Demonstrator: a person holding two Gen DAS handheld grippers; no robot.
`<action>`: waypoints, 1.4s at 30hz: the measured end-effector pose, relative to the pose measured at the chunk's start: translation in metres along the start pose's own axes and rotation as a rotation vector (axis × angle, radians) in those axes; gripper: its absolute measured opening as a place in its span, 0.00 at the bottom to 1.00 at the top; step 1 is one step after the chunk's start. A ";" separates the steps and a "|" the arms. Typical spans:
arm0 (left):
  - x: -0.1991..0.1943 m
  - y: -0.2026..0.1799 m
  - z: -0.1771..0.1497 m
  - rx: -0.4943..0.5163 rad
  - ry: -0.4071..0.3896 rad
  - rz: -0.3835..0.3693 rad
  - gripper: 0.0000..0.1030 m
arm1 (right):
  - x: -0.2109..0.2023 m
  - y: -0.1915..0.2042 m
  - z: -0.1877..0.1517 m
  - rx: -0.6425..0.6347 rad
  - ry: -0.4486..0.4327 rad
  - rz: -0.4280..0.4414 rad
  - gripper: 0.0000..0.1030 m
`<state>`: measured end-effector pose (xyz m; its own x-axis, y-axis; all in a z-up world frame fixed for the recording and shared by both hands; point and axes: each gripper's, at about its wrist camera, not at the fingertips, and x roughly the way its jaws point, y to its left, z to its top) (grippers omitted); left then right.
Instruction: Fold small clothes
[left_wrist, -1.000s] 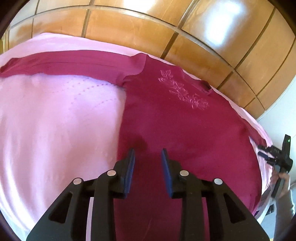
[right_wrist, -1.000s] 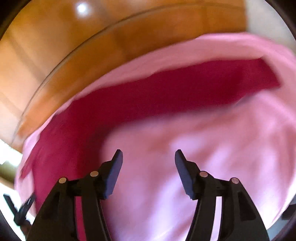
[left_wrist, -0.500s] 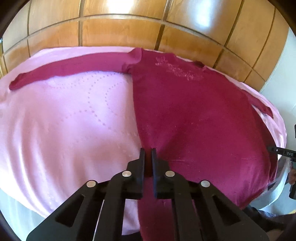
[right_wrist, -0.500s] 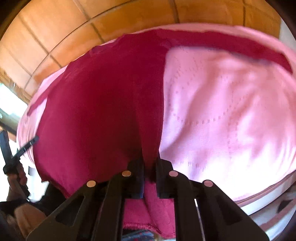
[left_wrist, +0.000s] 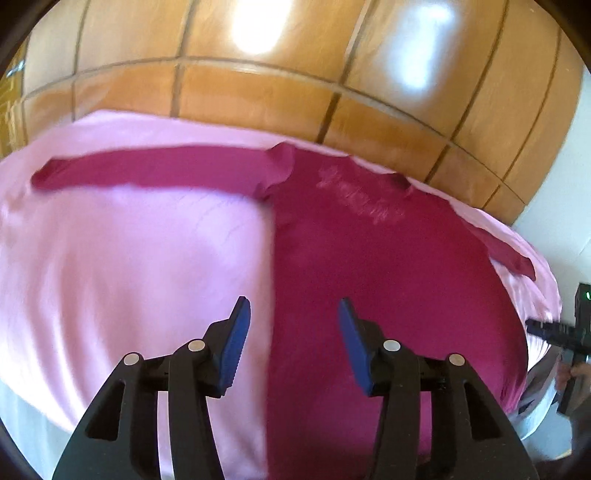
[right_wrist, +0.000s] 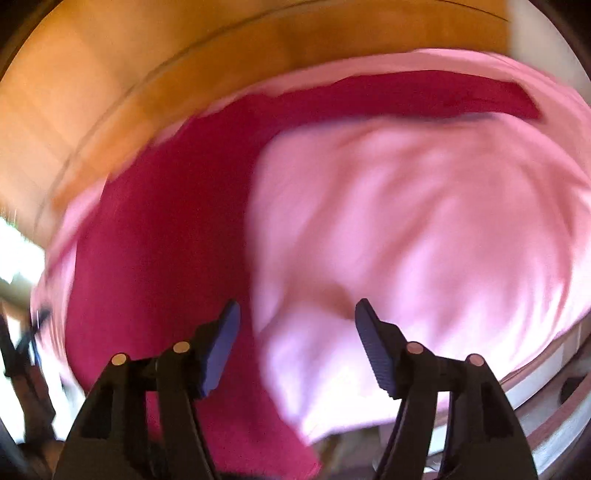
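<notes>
Sweater (left_wrist: 388, 266) lies flat on the pink bed cover (left_wrist: 129, 266), chest up, sleeves stretched sideways — spread out, likely so it can be folded. Left hand-held gripper (left_wrist: 291, 325) has just been opening; jaws apart, nothing between them, poised over the sweater's side edge and tilted down. Right hand-held gripper (right_wrist: 295, 332) likewise just opened and empty — over the sweater's other edge, angled steeply down. View blurred. Wooden panels (left_wrist: 258, 92) behind the bed.

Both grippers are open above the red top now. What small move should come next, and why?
Probably move the left gripper to the long sleeve and pinch its cuff. The top lies flat on the pink cover with sleeves spread, and both jaws, just opened, hold nothing.
</notes>
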<state>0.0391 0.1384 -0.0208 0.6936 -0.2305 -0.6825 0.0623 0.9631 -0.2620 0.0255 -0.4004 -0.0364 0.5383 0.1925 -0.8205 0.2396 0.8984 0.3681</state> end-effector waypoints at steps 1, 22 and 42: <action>0.006 -0.009 0.005 0.021 -0.009 0.001 0.47 | 0.002 -0.016 0.012 0.070 -0.027 0.001 0.63; 0.104 -0.074 -0.001 0.221 0.071 0.006 0.92 | 0.035 -0.192 0.166 0.637 -0.312 -0.073 0.55; 0.106 -0.071 0.000 0.204 0.070 -0.029 0.95 | 0.062 0.003 0.201 -0.012 -0.199 -0.214 0.06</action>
<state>0.1080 0.0452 -0.0748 0.6382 -0.2611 -0.7243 0.2304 0.9624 -0.1439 0.2221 -0.4648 0.0016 0.6246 -0.0824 -0.7766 0.3559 0.9152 0.1891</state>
